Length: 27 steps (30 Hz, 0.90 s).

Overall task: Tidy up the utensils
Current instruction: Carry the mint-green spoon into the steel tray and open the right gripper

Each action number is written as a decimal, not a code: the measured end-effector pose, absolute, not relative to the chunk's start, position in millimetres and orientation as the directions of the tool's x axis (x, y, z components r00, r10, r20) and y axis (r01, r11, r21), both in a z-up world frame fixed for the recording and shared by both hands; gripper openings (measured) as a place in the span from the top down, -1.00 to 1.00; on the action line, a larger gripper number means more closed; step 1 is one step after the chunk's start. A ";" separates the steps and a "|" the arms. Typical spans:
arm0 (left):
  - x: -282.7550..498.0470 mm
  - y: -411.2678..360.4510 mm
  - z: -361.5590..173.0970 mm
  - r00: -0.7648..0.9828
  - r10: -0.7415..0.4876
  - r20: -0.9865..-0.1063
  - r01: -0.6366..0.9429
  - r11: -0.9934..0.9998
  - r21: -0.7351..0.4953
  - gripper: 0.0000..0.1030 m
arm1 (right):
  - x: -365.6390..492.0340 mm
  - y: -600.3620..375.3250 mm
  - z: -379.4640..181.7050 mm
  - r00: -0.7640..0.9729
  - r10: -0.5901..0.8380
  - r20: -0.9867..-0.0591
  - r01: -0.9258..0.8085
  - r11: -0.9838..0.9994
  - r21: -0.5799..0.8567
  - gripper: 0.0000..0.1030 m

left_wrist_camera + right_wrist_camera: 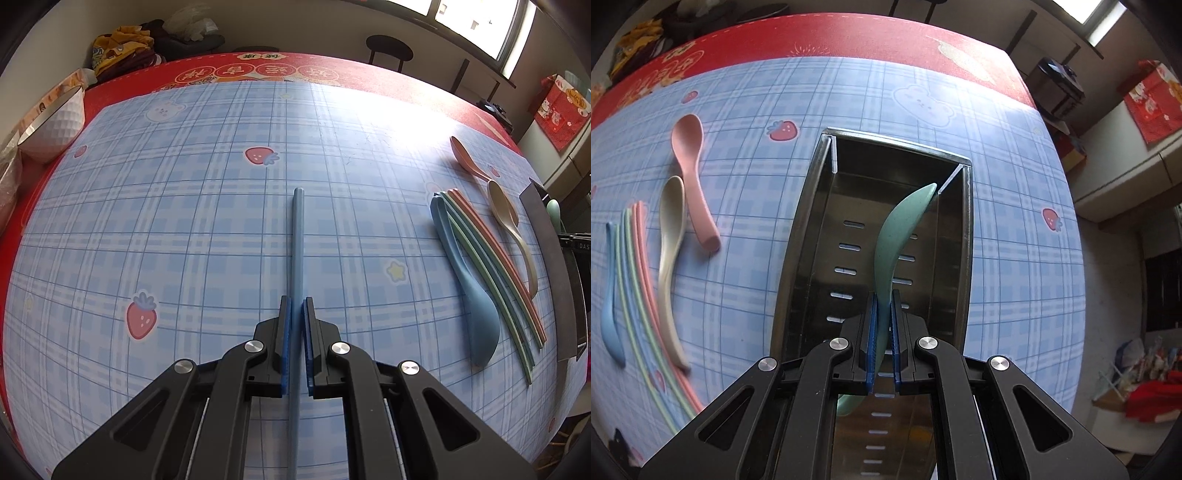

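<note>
Over metal tray (798, 236), right claw (882, 306) grips green spoon (897, 229).

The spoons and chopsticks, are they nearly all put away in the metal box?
Not yet. Nothing lies loose in the slotted metal tray so far. The right gripper holds a green spoon over it, and the left gripper clamps a blue chopstick. On the cloth wait a pink spoon, a beige spoon, a blue spoon and the coloured chopsticks.
</note>
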State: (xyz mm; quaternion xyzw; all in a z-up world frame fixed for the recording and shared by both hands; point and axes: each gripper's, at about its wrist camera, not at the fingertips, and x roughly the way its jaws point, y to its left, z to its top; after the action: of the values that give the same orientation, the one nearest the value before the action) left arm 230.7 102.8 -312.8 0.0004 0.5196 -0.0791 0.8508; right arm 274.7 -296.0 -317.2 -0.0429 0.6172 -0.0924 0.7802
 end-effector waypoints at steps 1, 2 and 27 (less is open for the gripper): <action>230.1 102.6 -312.9 0.448 -0.134 -0.884 0.135 0.988 -0.082 0.84 | 275.4 -297.0 -317.2 0.215 -0.208 -0.954 0.095 0.977 -0.192 0.87; 230.2 102.9 -312.8 0.447 -0.135 -0.884 0.134 0.987 -0.083 0.84 | 276.1 -298.3 -316.5 0.210 -0.216 -0.954 0.100 0.975 -0.199 0.87; 231.6 107.2 -311.4 0.414 -0.160 -0.896 0.116 0.986 -0.122 0.89 | 182.2 -292.9 -257.4 0.497 -0.017 -0.868 0.316 0.935 0.162 0.84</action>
State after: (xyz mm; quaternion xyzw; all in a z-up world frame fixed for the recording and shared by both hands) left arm 231.6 107.2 -311.4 -0.0206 0.5351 -0.0820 0.8405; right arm 182.2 -292.9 -257.4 0.1516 0.4920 -0.0978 0.8517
